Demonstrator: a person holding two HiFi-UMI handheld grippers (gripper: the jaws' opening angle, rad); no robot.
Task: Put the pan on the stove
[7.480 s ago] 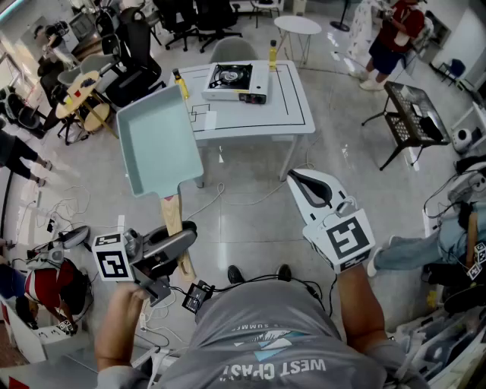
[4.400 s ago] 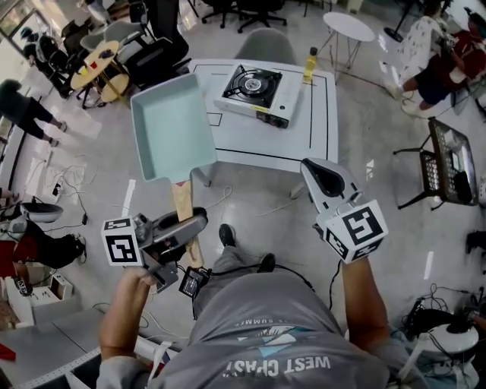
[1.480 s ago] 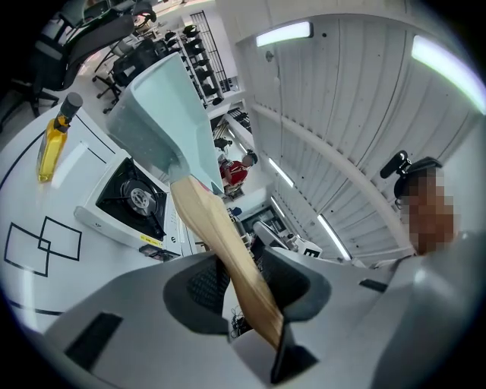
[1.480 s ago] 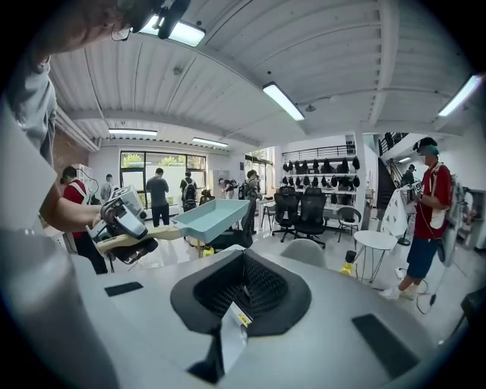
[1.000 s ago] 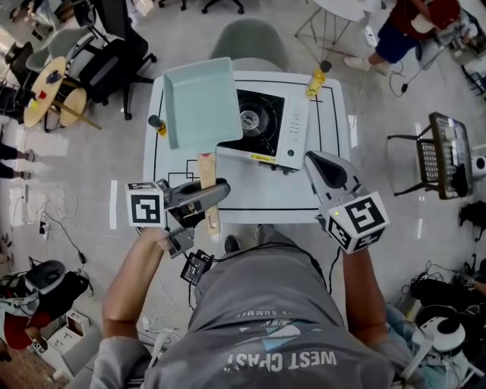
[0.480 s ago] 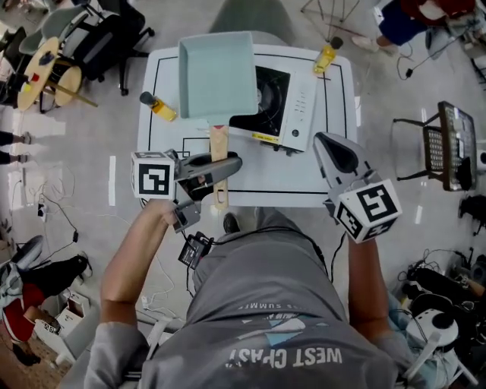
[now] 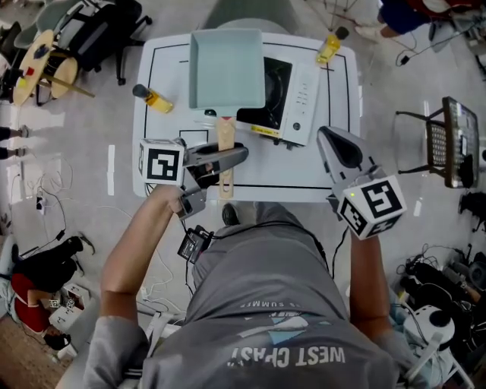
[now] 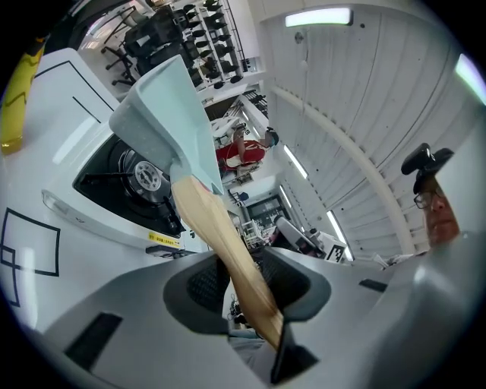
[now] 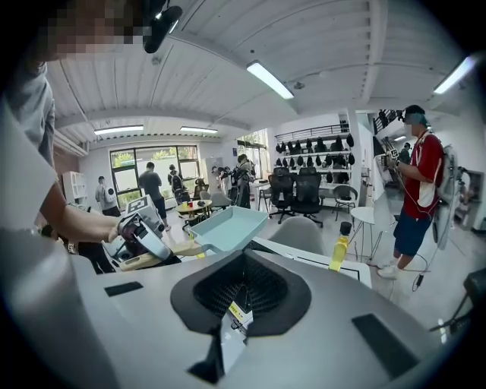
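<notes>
A light teal square pan (image 7: 226,68) with a wooden handle (image 7: 225,148) hangs over the left part of a white portable gas stove (image 7: 295,95) on a white table (image 7: 163,68). My left gripper (image 7: 222,158) is shut on the handle. In the left gripper view the handle (image 8: 216,232) runs out between the jaws (image 8: 241,277) to the tilted pan (image 8: 167,114) above the black burner (image 8: 140,178). My right gripper (image 7: 340,146) hovers at the table's front right, jaws together with nothing held. From the right gripper view (image 9: 241,292) the pan (image 9: 228,226) shows at the left.
A yellow bottle (image 7: 329,47) stands at the table's back right and another (image 7: 152,97) lies at its left. A grey chair (image 7: 228,11) sits behind the table and a wire rack (image 7: 456,137) at the right. People stand in the room beyond (image 9: 414,190).
The person has walked up to the table. The pan, held in my left gripper throughout, has moved forward over the stove's left part and come lower. Both grippers have sunk a little.
</notes>
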